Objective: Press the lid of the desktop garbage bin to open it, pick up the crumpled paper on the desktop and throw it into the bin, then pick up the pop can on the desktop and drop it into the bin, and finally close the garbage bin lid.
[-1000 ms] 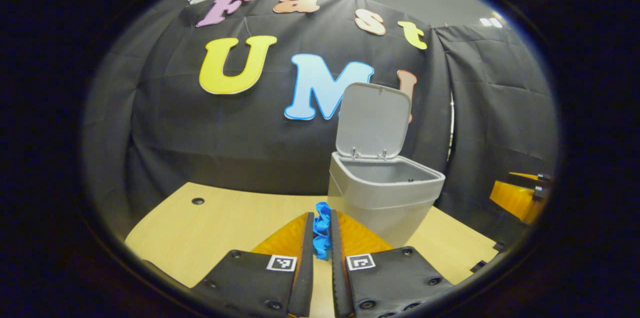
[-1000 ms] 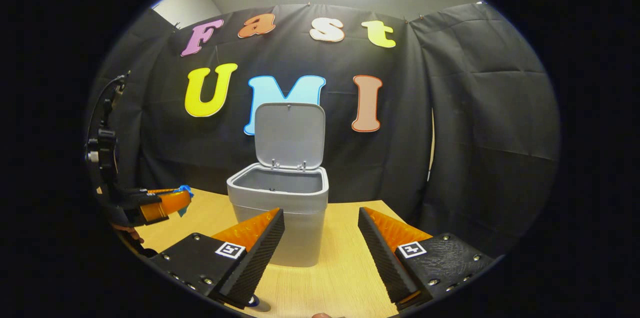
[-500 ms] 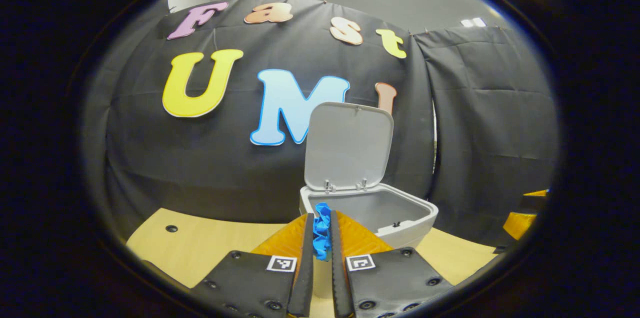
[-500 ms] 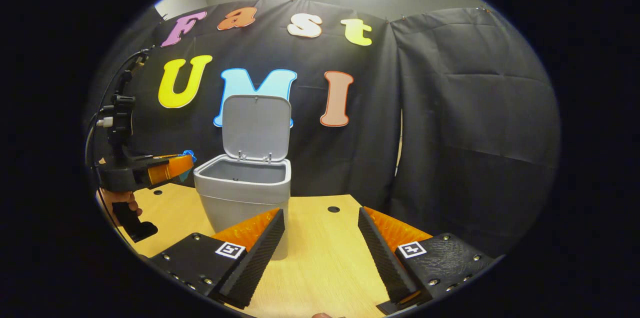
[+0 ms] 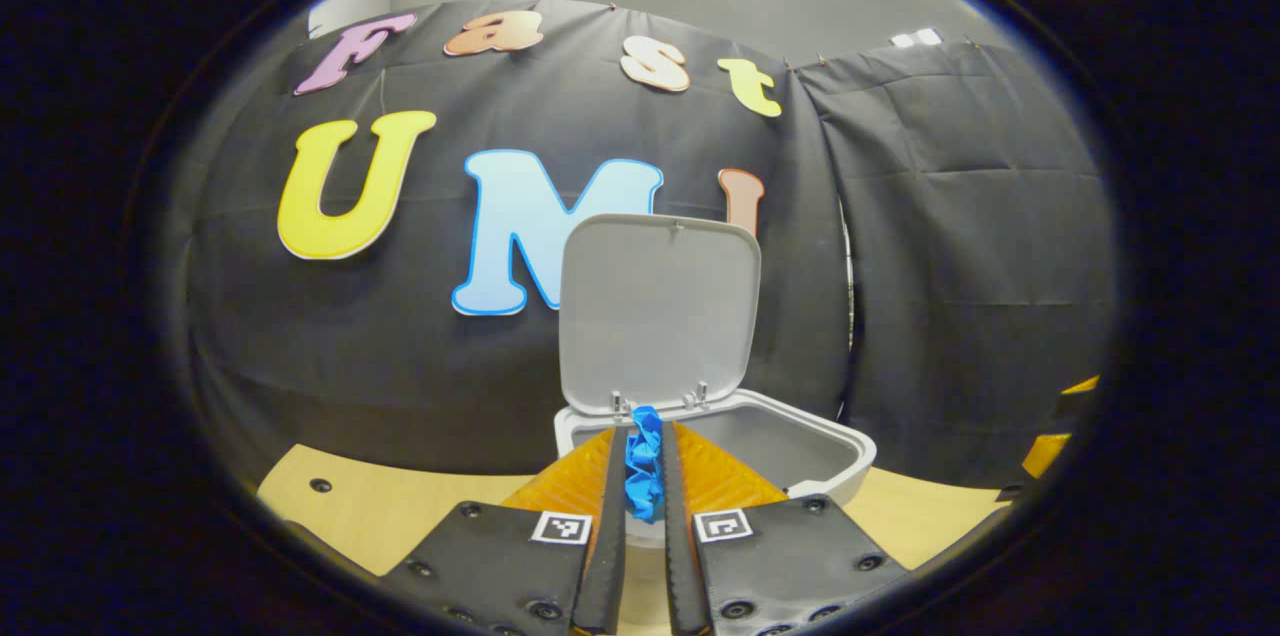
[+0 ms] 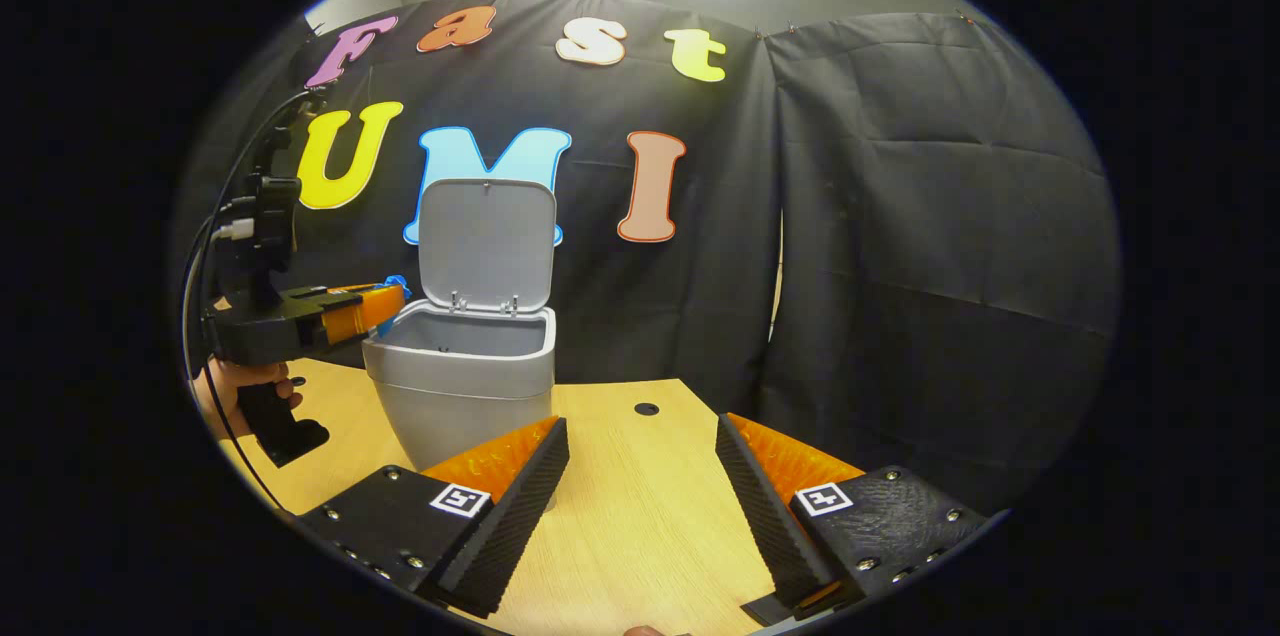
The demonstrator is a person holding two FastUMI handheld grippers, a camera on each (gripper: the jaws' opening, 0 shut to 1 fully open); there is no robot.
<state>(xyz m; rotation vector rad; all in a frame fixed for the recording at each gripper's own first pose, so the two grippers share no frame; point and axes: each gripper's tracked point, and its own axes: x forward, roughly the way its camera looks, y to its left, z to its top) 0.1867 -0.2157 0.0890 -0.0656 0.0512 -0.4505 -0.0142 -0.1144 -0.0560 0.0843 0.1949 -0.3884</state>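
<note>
Blue crumpled paper [image 5: 644, 461] between fingers [image 5: 612, 516]

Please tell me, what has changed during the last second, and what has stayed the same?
The left tool carried the blue crumpled paper up from the desk side to the rim of the bin. It stayed shut on the paper; the lid stayed up and the right tool stayed open.

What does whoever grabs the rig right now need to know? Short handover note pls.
Left gripper: shut on the crumpled blue paper, held at the near rim of the garbage bin.
Right gripper: open, holding nothing, over the wooden desktop beside the bin.
Done: lid pressed open and standing upright; paper picked up.
Left: release the paper over the opening, then bin the pop can and close the lid.
</note>
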